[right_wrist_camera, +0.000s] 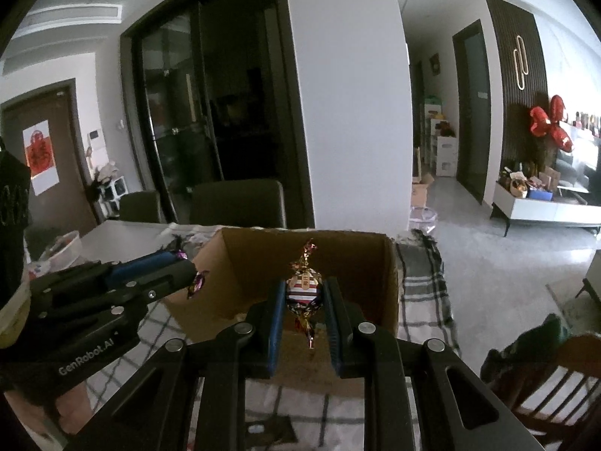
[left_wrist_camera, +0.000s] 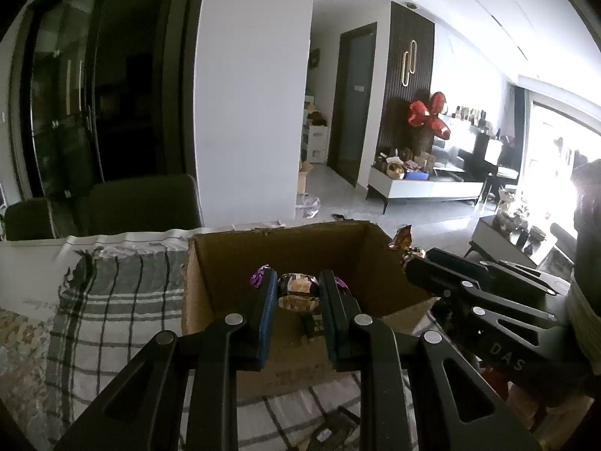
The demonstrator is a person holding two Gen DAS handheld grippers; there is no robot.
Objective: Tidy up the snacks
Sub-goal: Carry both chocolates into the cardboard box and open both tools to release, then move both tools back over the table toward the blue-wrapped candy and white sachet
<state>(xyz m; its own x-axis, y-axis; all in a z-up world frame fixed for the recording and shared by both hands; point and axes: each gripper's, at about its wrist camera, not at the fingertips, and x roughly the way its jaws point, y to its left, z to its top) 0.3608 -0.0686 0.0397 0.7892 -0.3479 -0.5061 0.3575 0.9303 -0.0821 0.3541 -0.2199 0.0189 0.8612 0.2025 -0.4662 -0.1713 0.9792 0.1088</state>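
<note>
Two hand-held grippers, each carrying one wrapped sweet, poised at an open cardboard box (left_wrist_camera: 285,251) that stands on a checked cloth (left_wrist_camera: 112,300) spread over the table.

Left gripper (left_wrist_camera: 296,293): jaws drawn nearly together and clamped on a purple-and-gold candy (left_wrist_camera: 298,293), gripped across its body so that the twisted purple ends stick out past either finger. The candy's long axis lies crosswise to the fingers, roughly level. From the left wrist view it hangs above the box's near wall, over the opening.

Right gripper (right_wrist_camera: 302,297): likewise narrowly closed, pinching a red-and-white striped candy (right_wrist_camera: 303,289) at its middle. Here the long axis stands upright — one gold twist points up, the other trails down between the fingers. It too sits over the box's near edge, with the brown interior directly ahead and below.

Governing relation: both sweets lie at the near rim of the box, the left one towards its left corner, the right one nearer the middle — neither hand is clearly the closer to release. The box floor under them looks largely bare, though part is hidden by the fingers.

Judgement: the step in hand is delivery into the box; what remains is a short advance past the rim and an opening of the jaws. The upright twist may catch on a finger pad on release.
</note>
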